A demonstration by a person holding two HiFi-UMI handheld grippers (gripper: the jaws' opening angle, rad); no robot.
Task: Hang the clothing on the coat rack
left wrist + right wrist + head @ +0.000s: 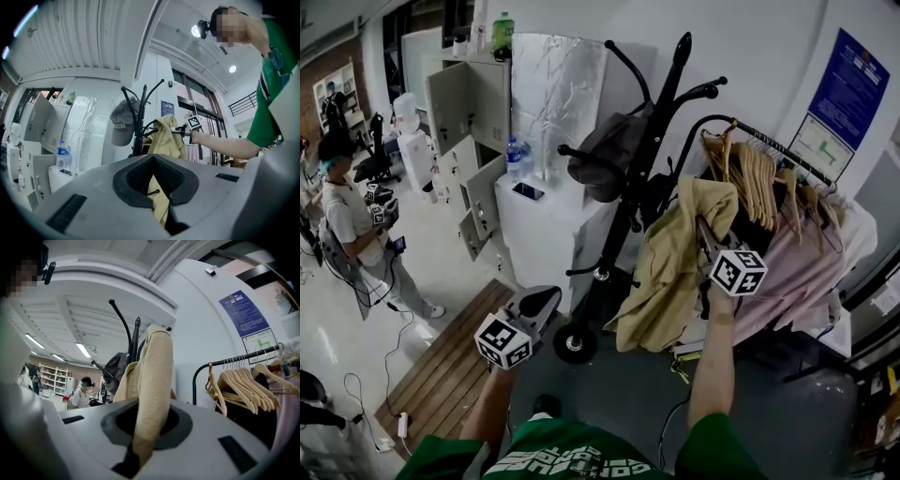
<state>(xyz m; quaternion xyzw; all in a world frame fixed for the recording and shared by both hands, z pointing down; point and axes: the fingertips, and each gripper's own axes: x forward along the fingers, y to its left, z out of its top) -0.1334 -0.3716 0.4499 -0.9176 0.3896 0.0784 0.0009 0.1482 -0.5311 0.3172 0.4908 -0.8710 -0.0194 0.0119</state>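
Observation:
The black coat rack (661, 103) stands in the middle, with a grey cap (605, 155) on one of its left hooks. A tan garment (666, 272) hangs in folds to the right of the pole, its top edge level with a curved hook. My right gripper (703, 225) is shut on that top edge, and the cloth (154, 371) runs up out of the jaws (150, 427). My left gripper (539, 302) is low on the left by the rack's base, apart from the garment. Its jaws (159, 187) stand a narrow slit apart with nothing in them; the garment (166, 136) shows beyond.
A clothes rail with wooden hangers (759, 178) and pink garments (797, 272) stands close on the right. A white cabinet (553, 234) and grey lockers (473, 112) are behind on the left. A person (356, 225) stands far left. A wooden platform (450, 375) lies at lower left.

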